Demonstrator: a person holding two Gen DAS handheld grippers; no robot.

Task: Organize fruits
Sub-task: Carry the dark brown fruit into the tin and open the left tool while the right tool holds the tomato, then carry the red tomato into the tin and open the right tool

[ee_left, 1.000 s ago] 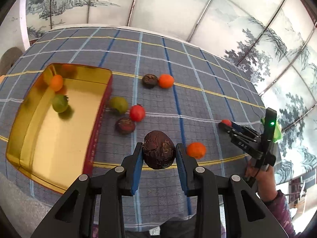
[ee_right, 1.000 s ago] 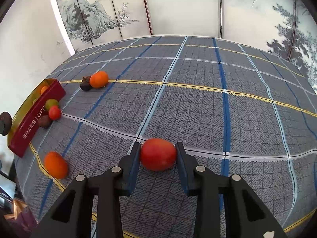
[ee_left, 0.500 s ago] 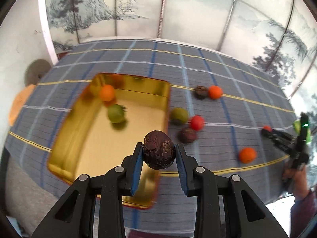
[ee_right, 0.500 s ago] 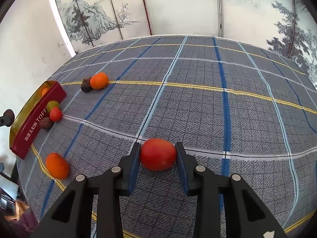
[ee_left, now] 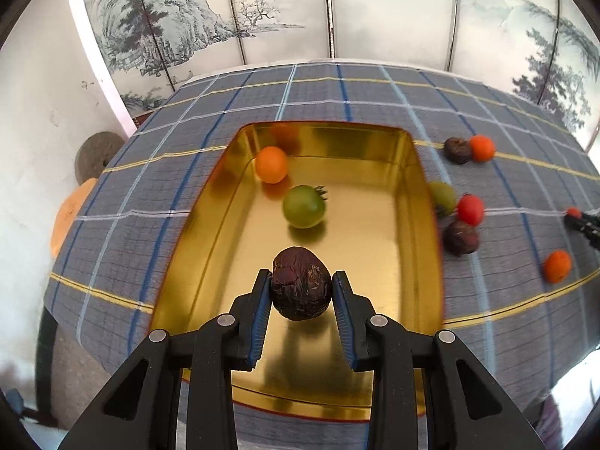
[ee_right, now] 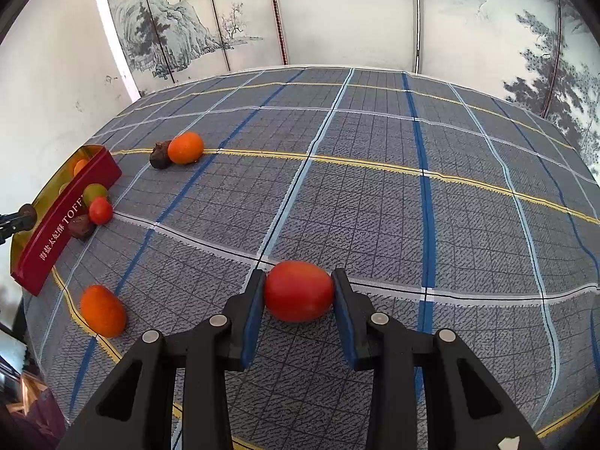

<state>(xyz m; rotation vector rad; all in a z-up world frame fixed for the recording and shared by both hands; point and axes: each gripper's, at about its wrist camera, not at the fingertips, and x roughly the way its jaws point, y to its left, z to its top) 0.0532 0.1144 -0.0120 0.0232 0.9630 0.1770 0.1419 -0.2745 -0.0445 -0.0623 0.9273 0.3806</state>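
We've got the left hand-held gripper (ee_left: 301, 289) clamped across a wrinkly dark fruit (ee_left: 301, 288) over the gold tin (ee_left: 420, 187), right hand-held gripper (ee_right: 299, 291) squeezing a red tomato (ee_right: 299, 291) above the counter (ee_right: 375, 206) w/ both prob light, soft, bruisable, so hold mid-sides gently.

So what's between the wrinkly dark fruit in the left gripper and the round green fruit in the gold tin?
Nothing. In the left wrist view, only bare shiny floor of the gold tin lies between the wrinkly dark fruit and the round green fruit.

glossy gold metal tin (ee_left: 420, 202), woven plaid cloth (ee_right: 375, 206)
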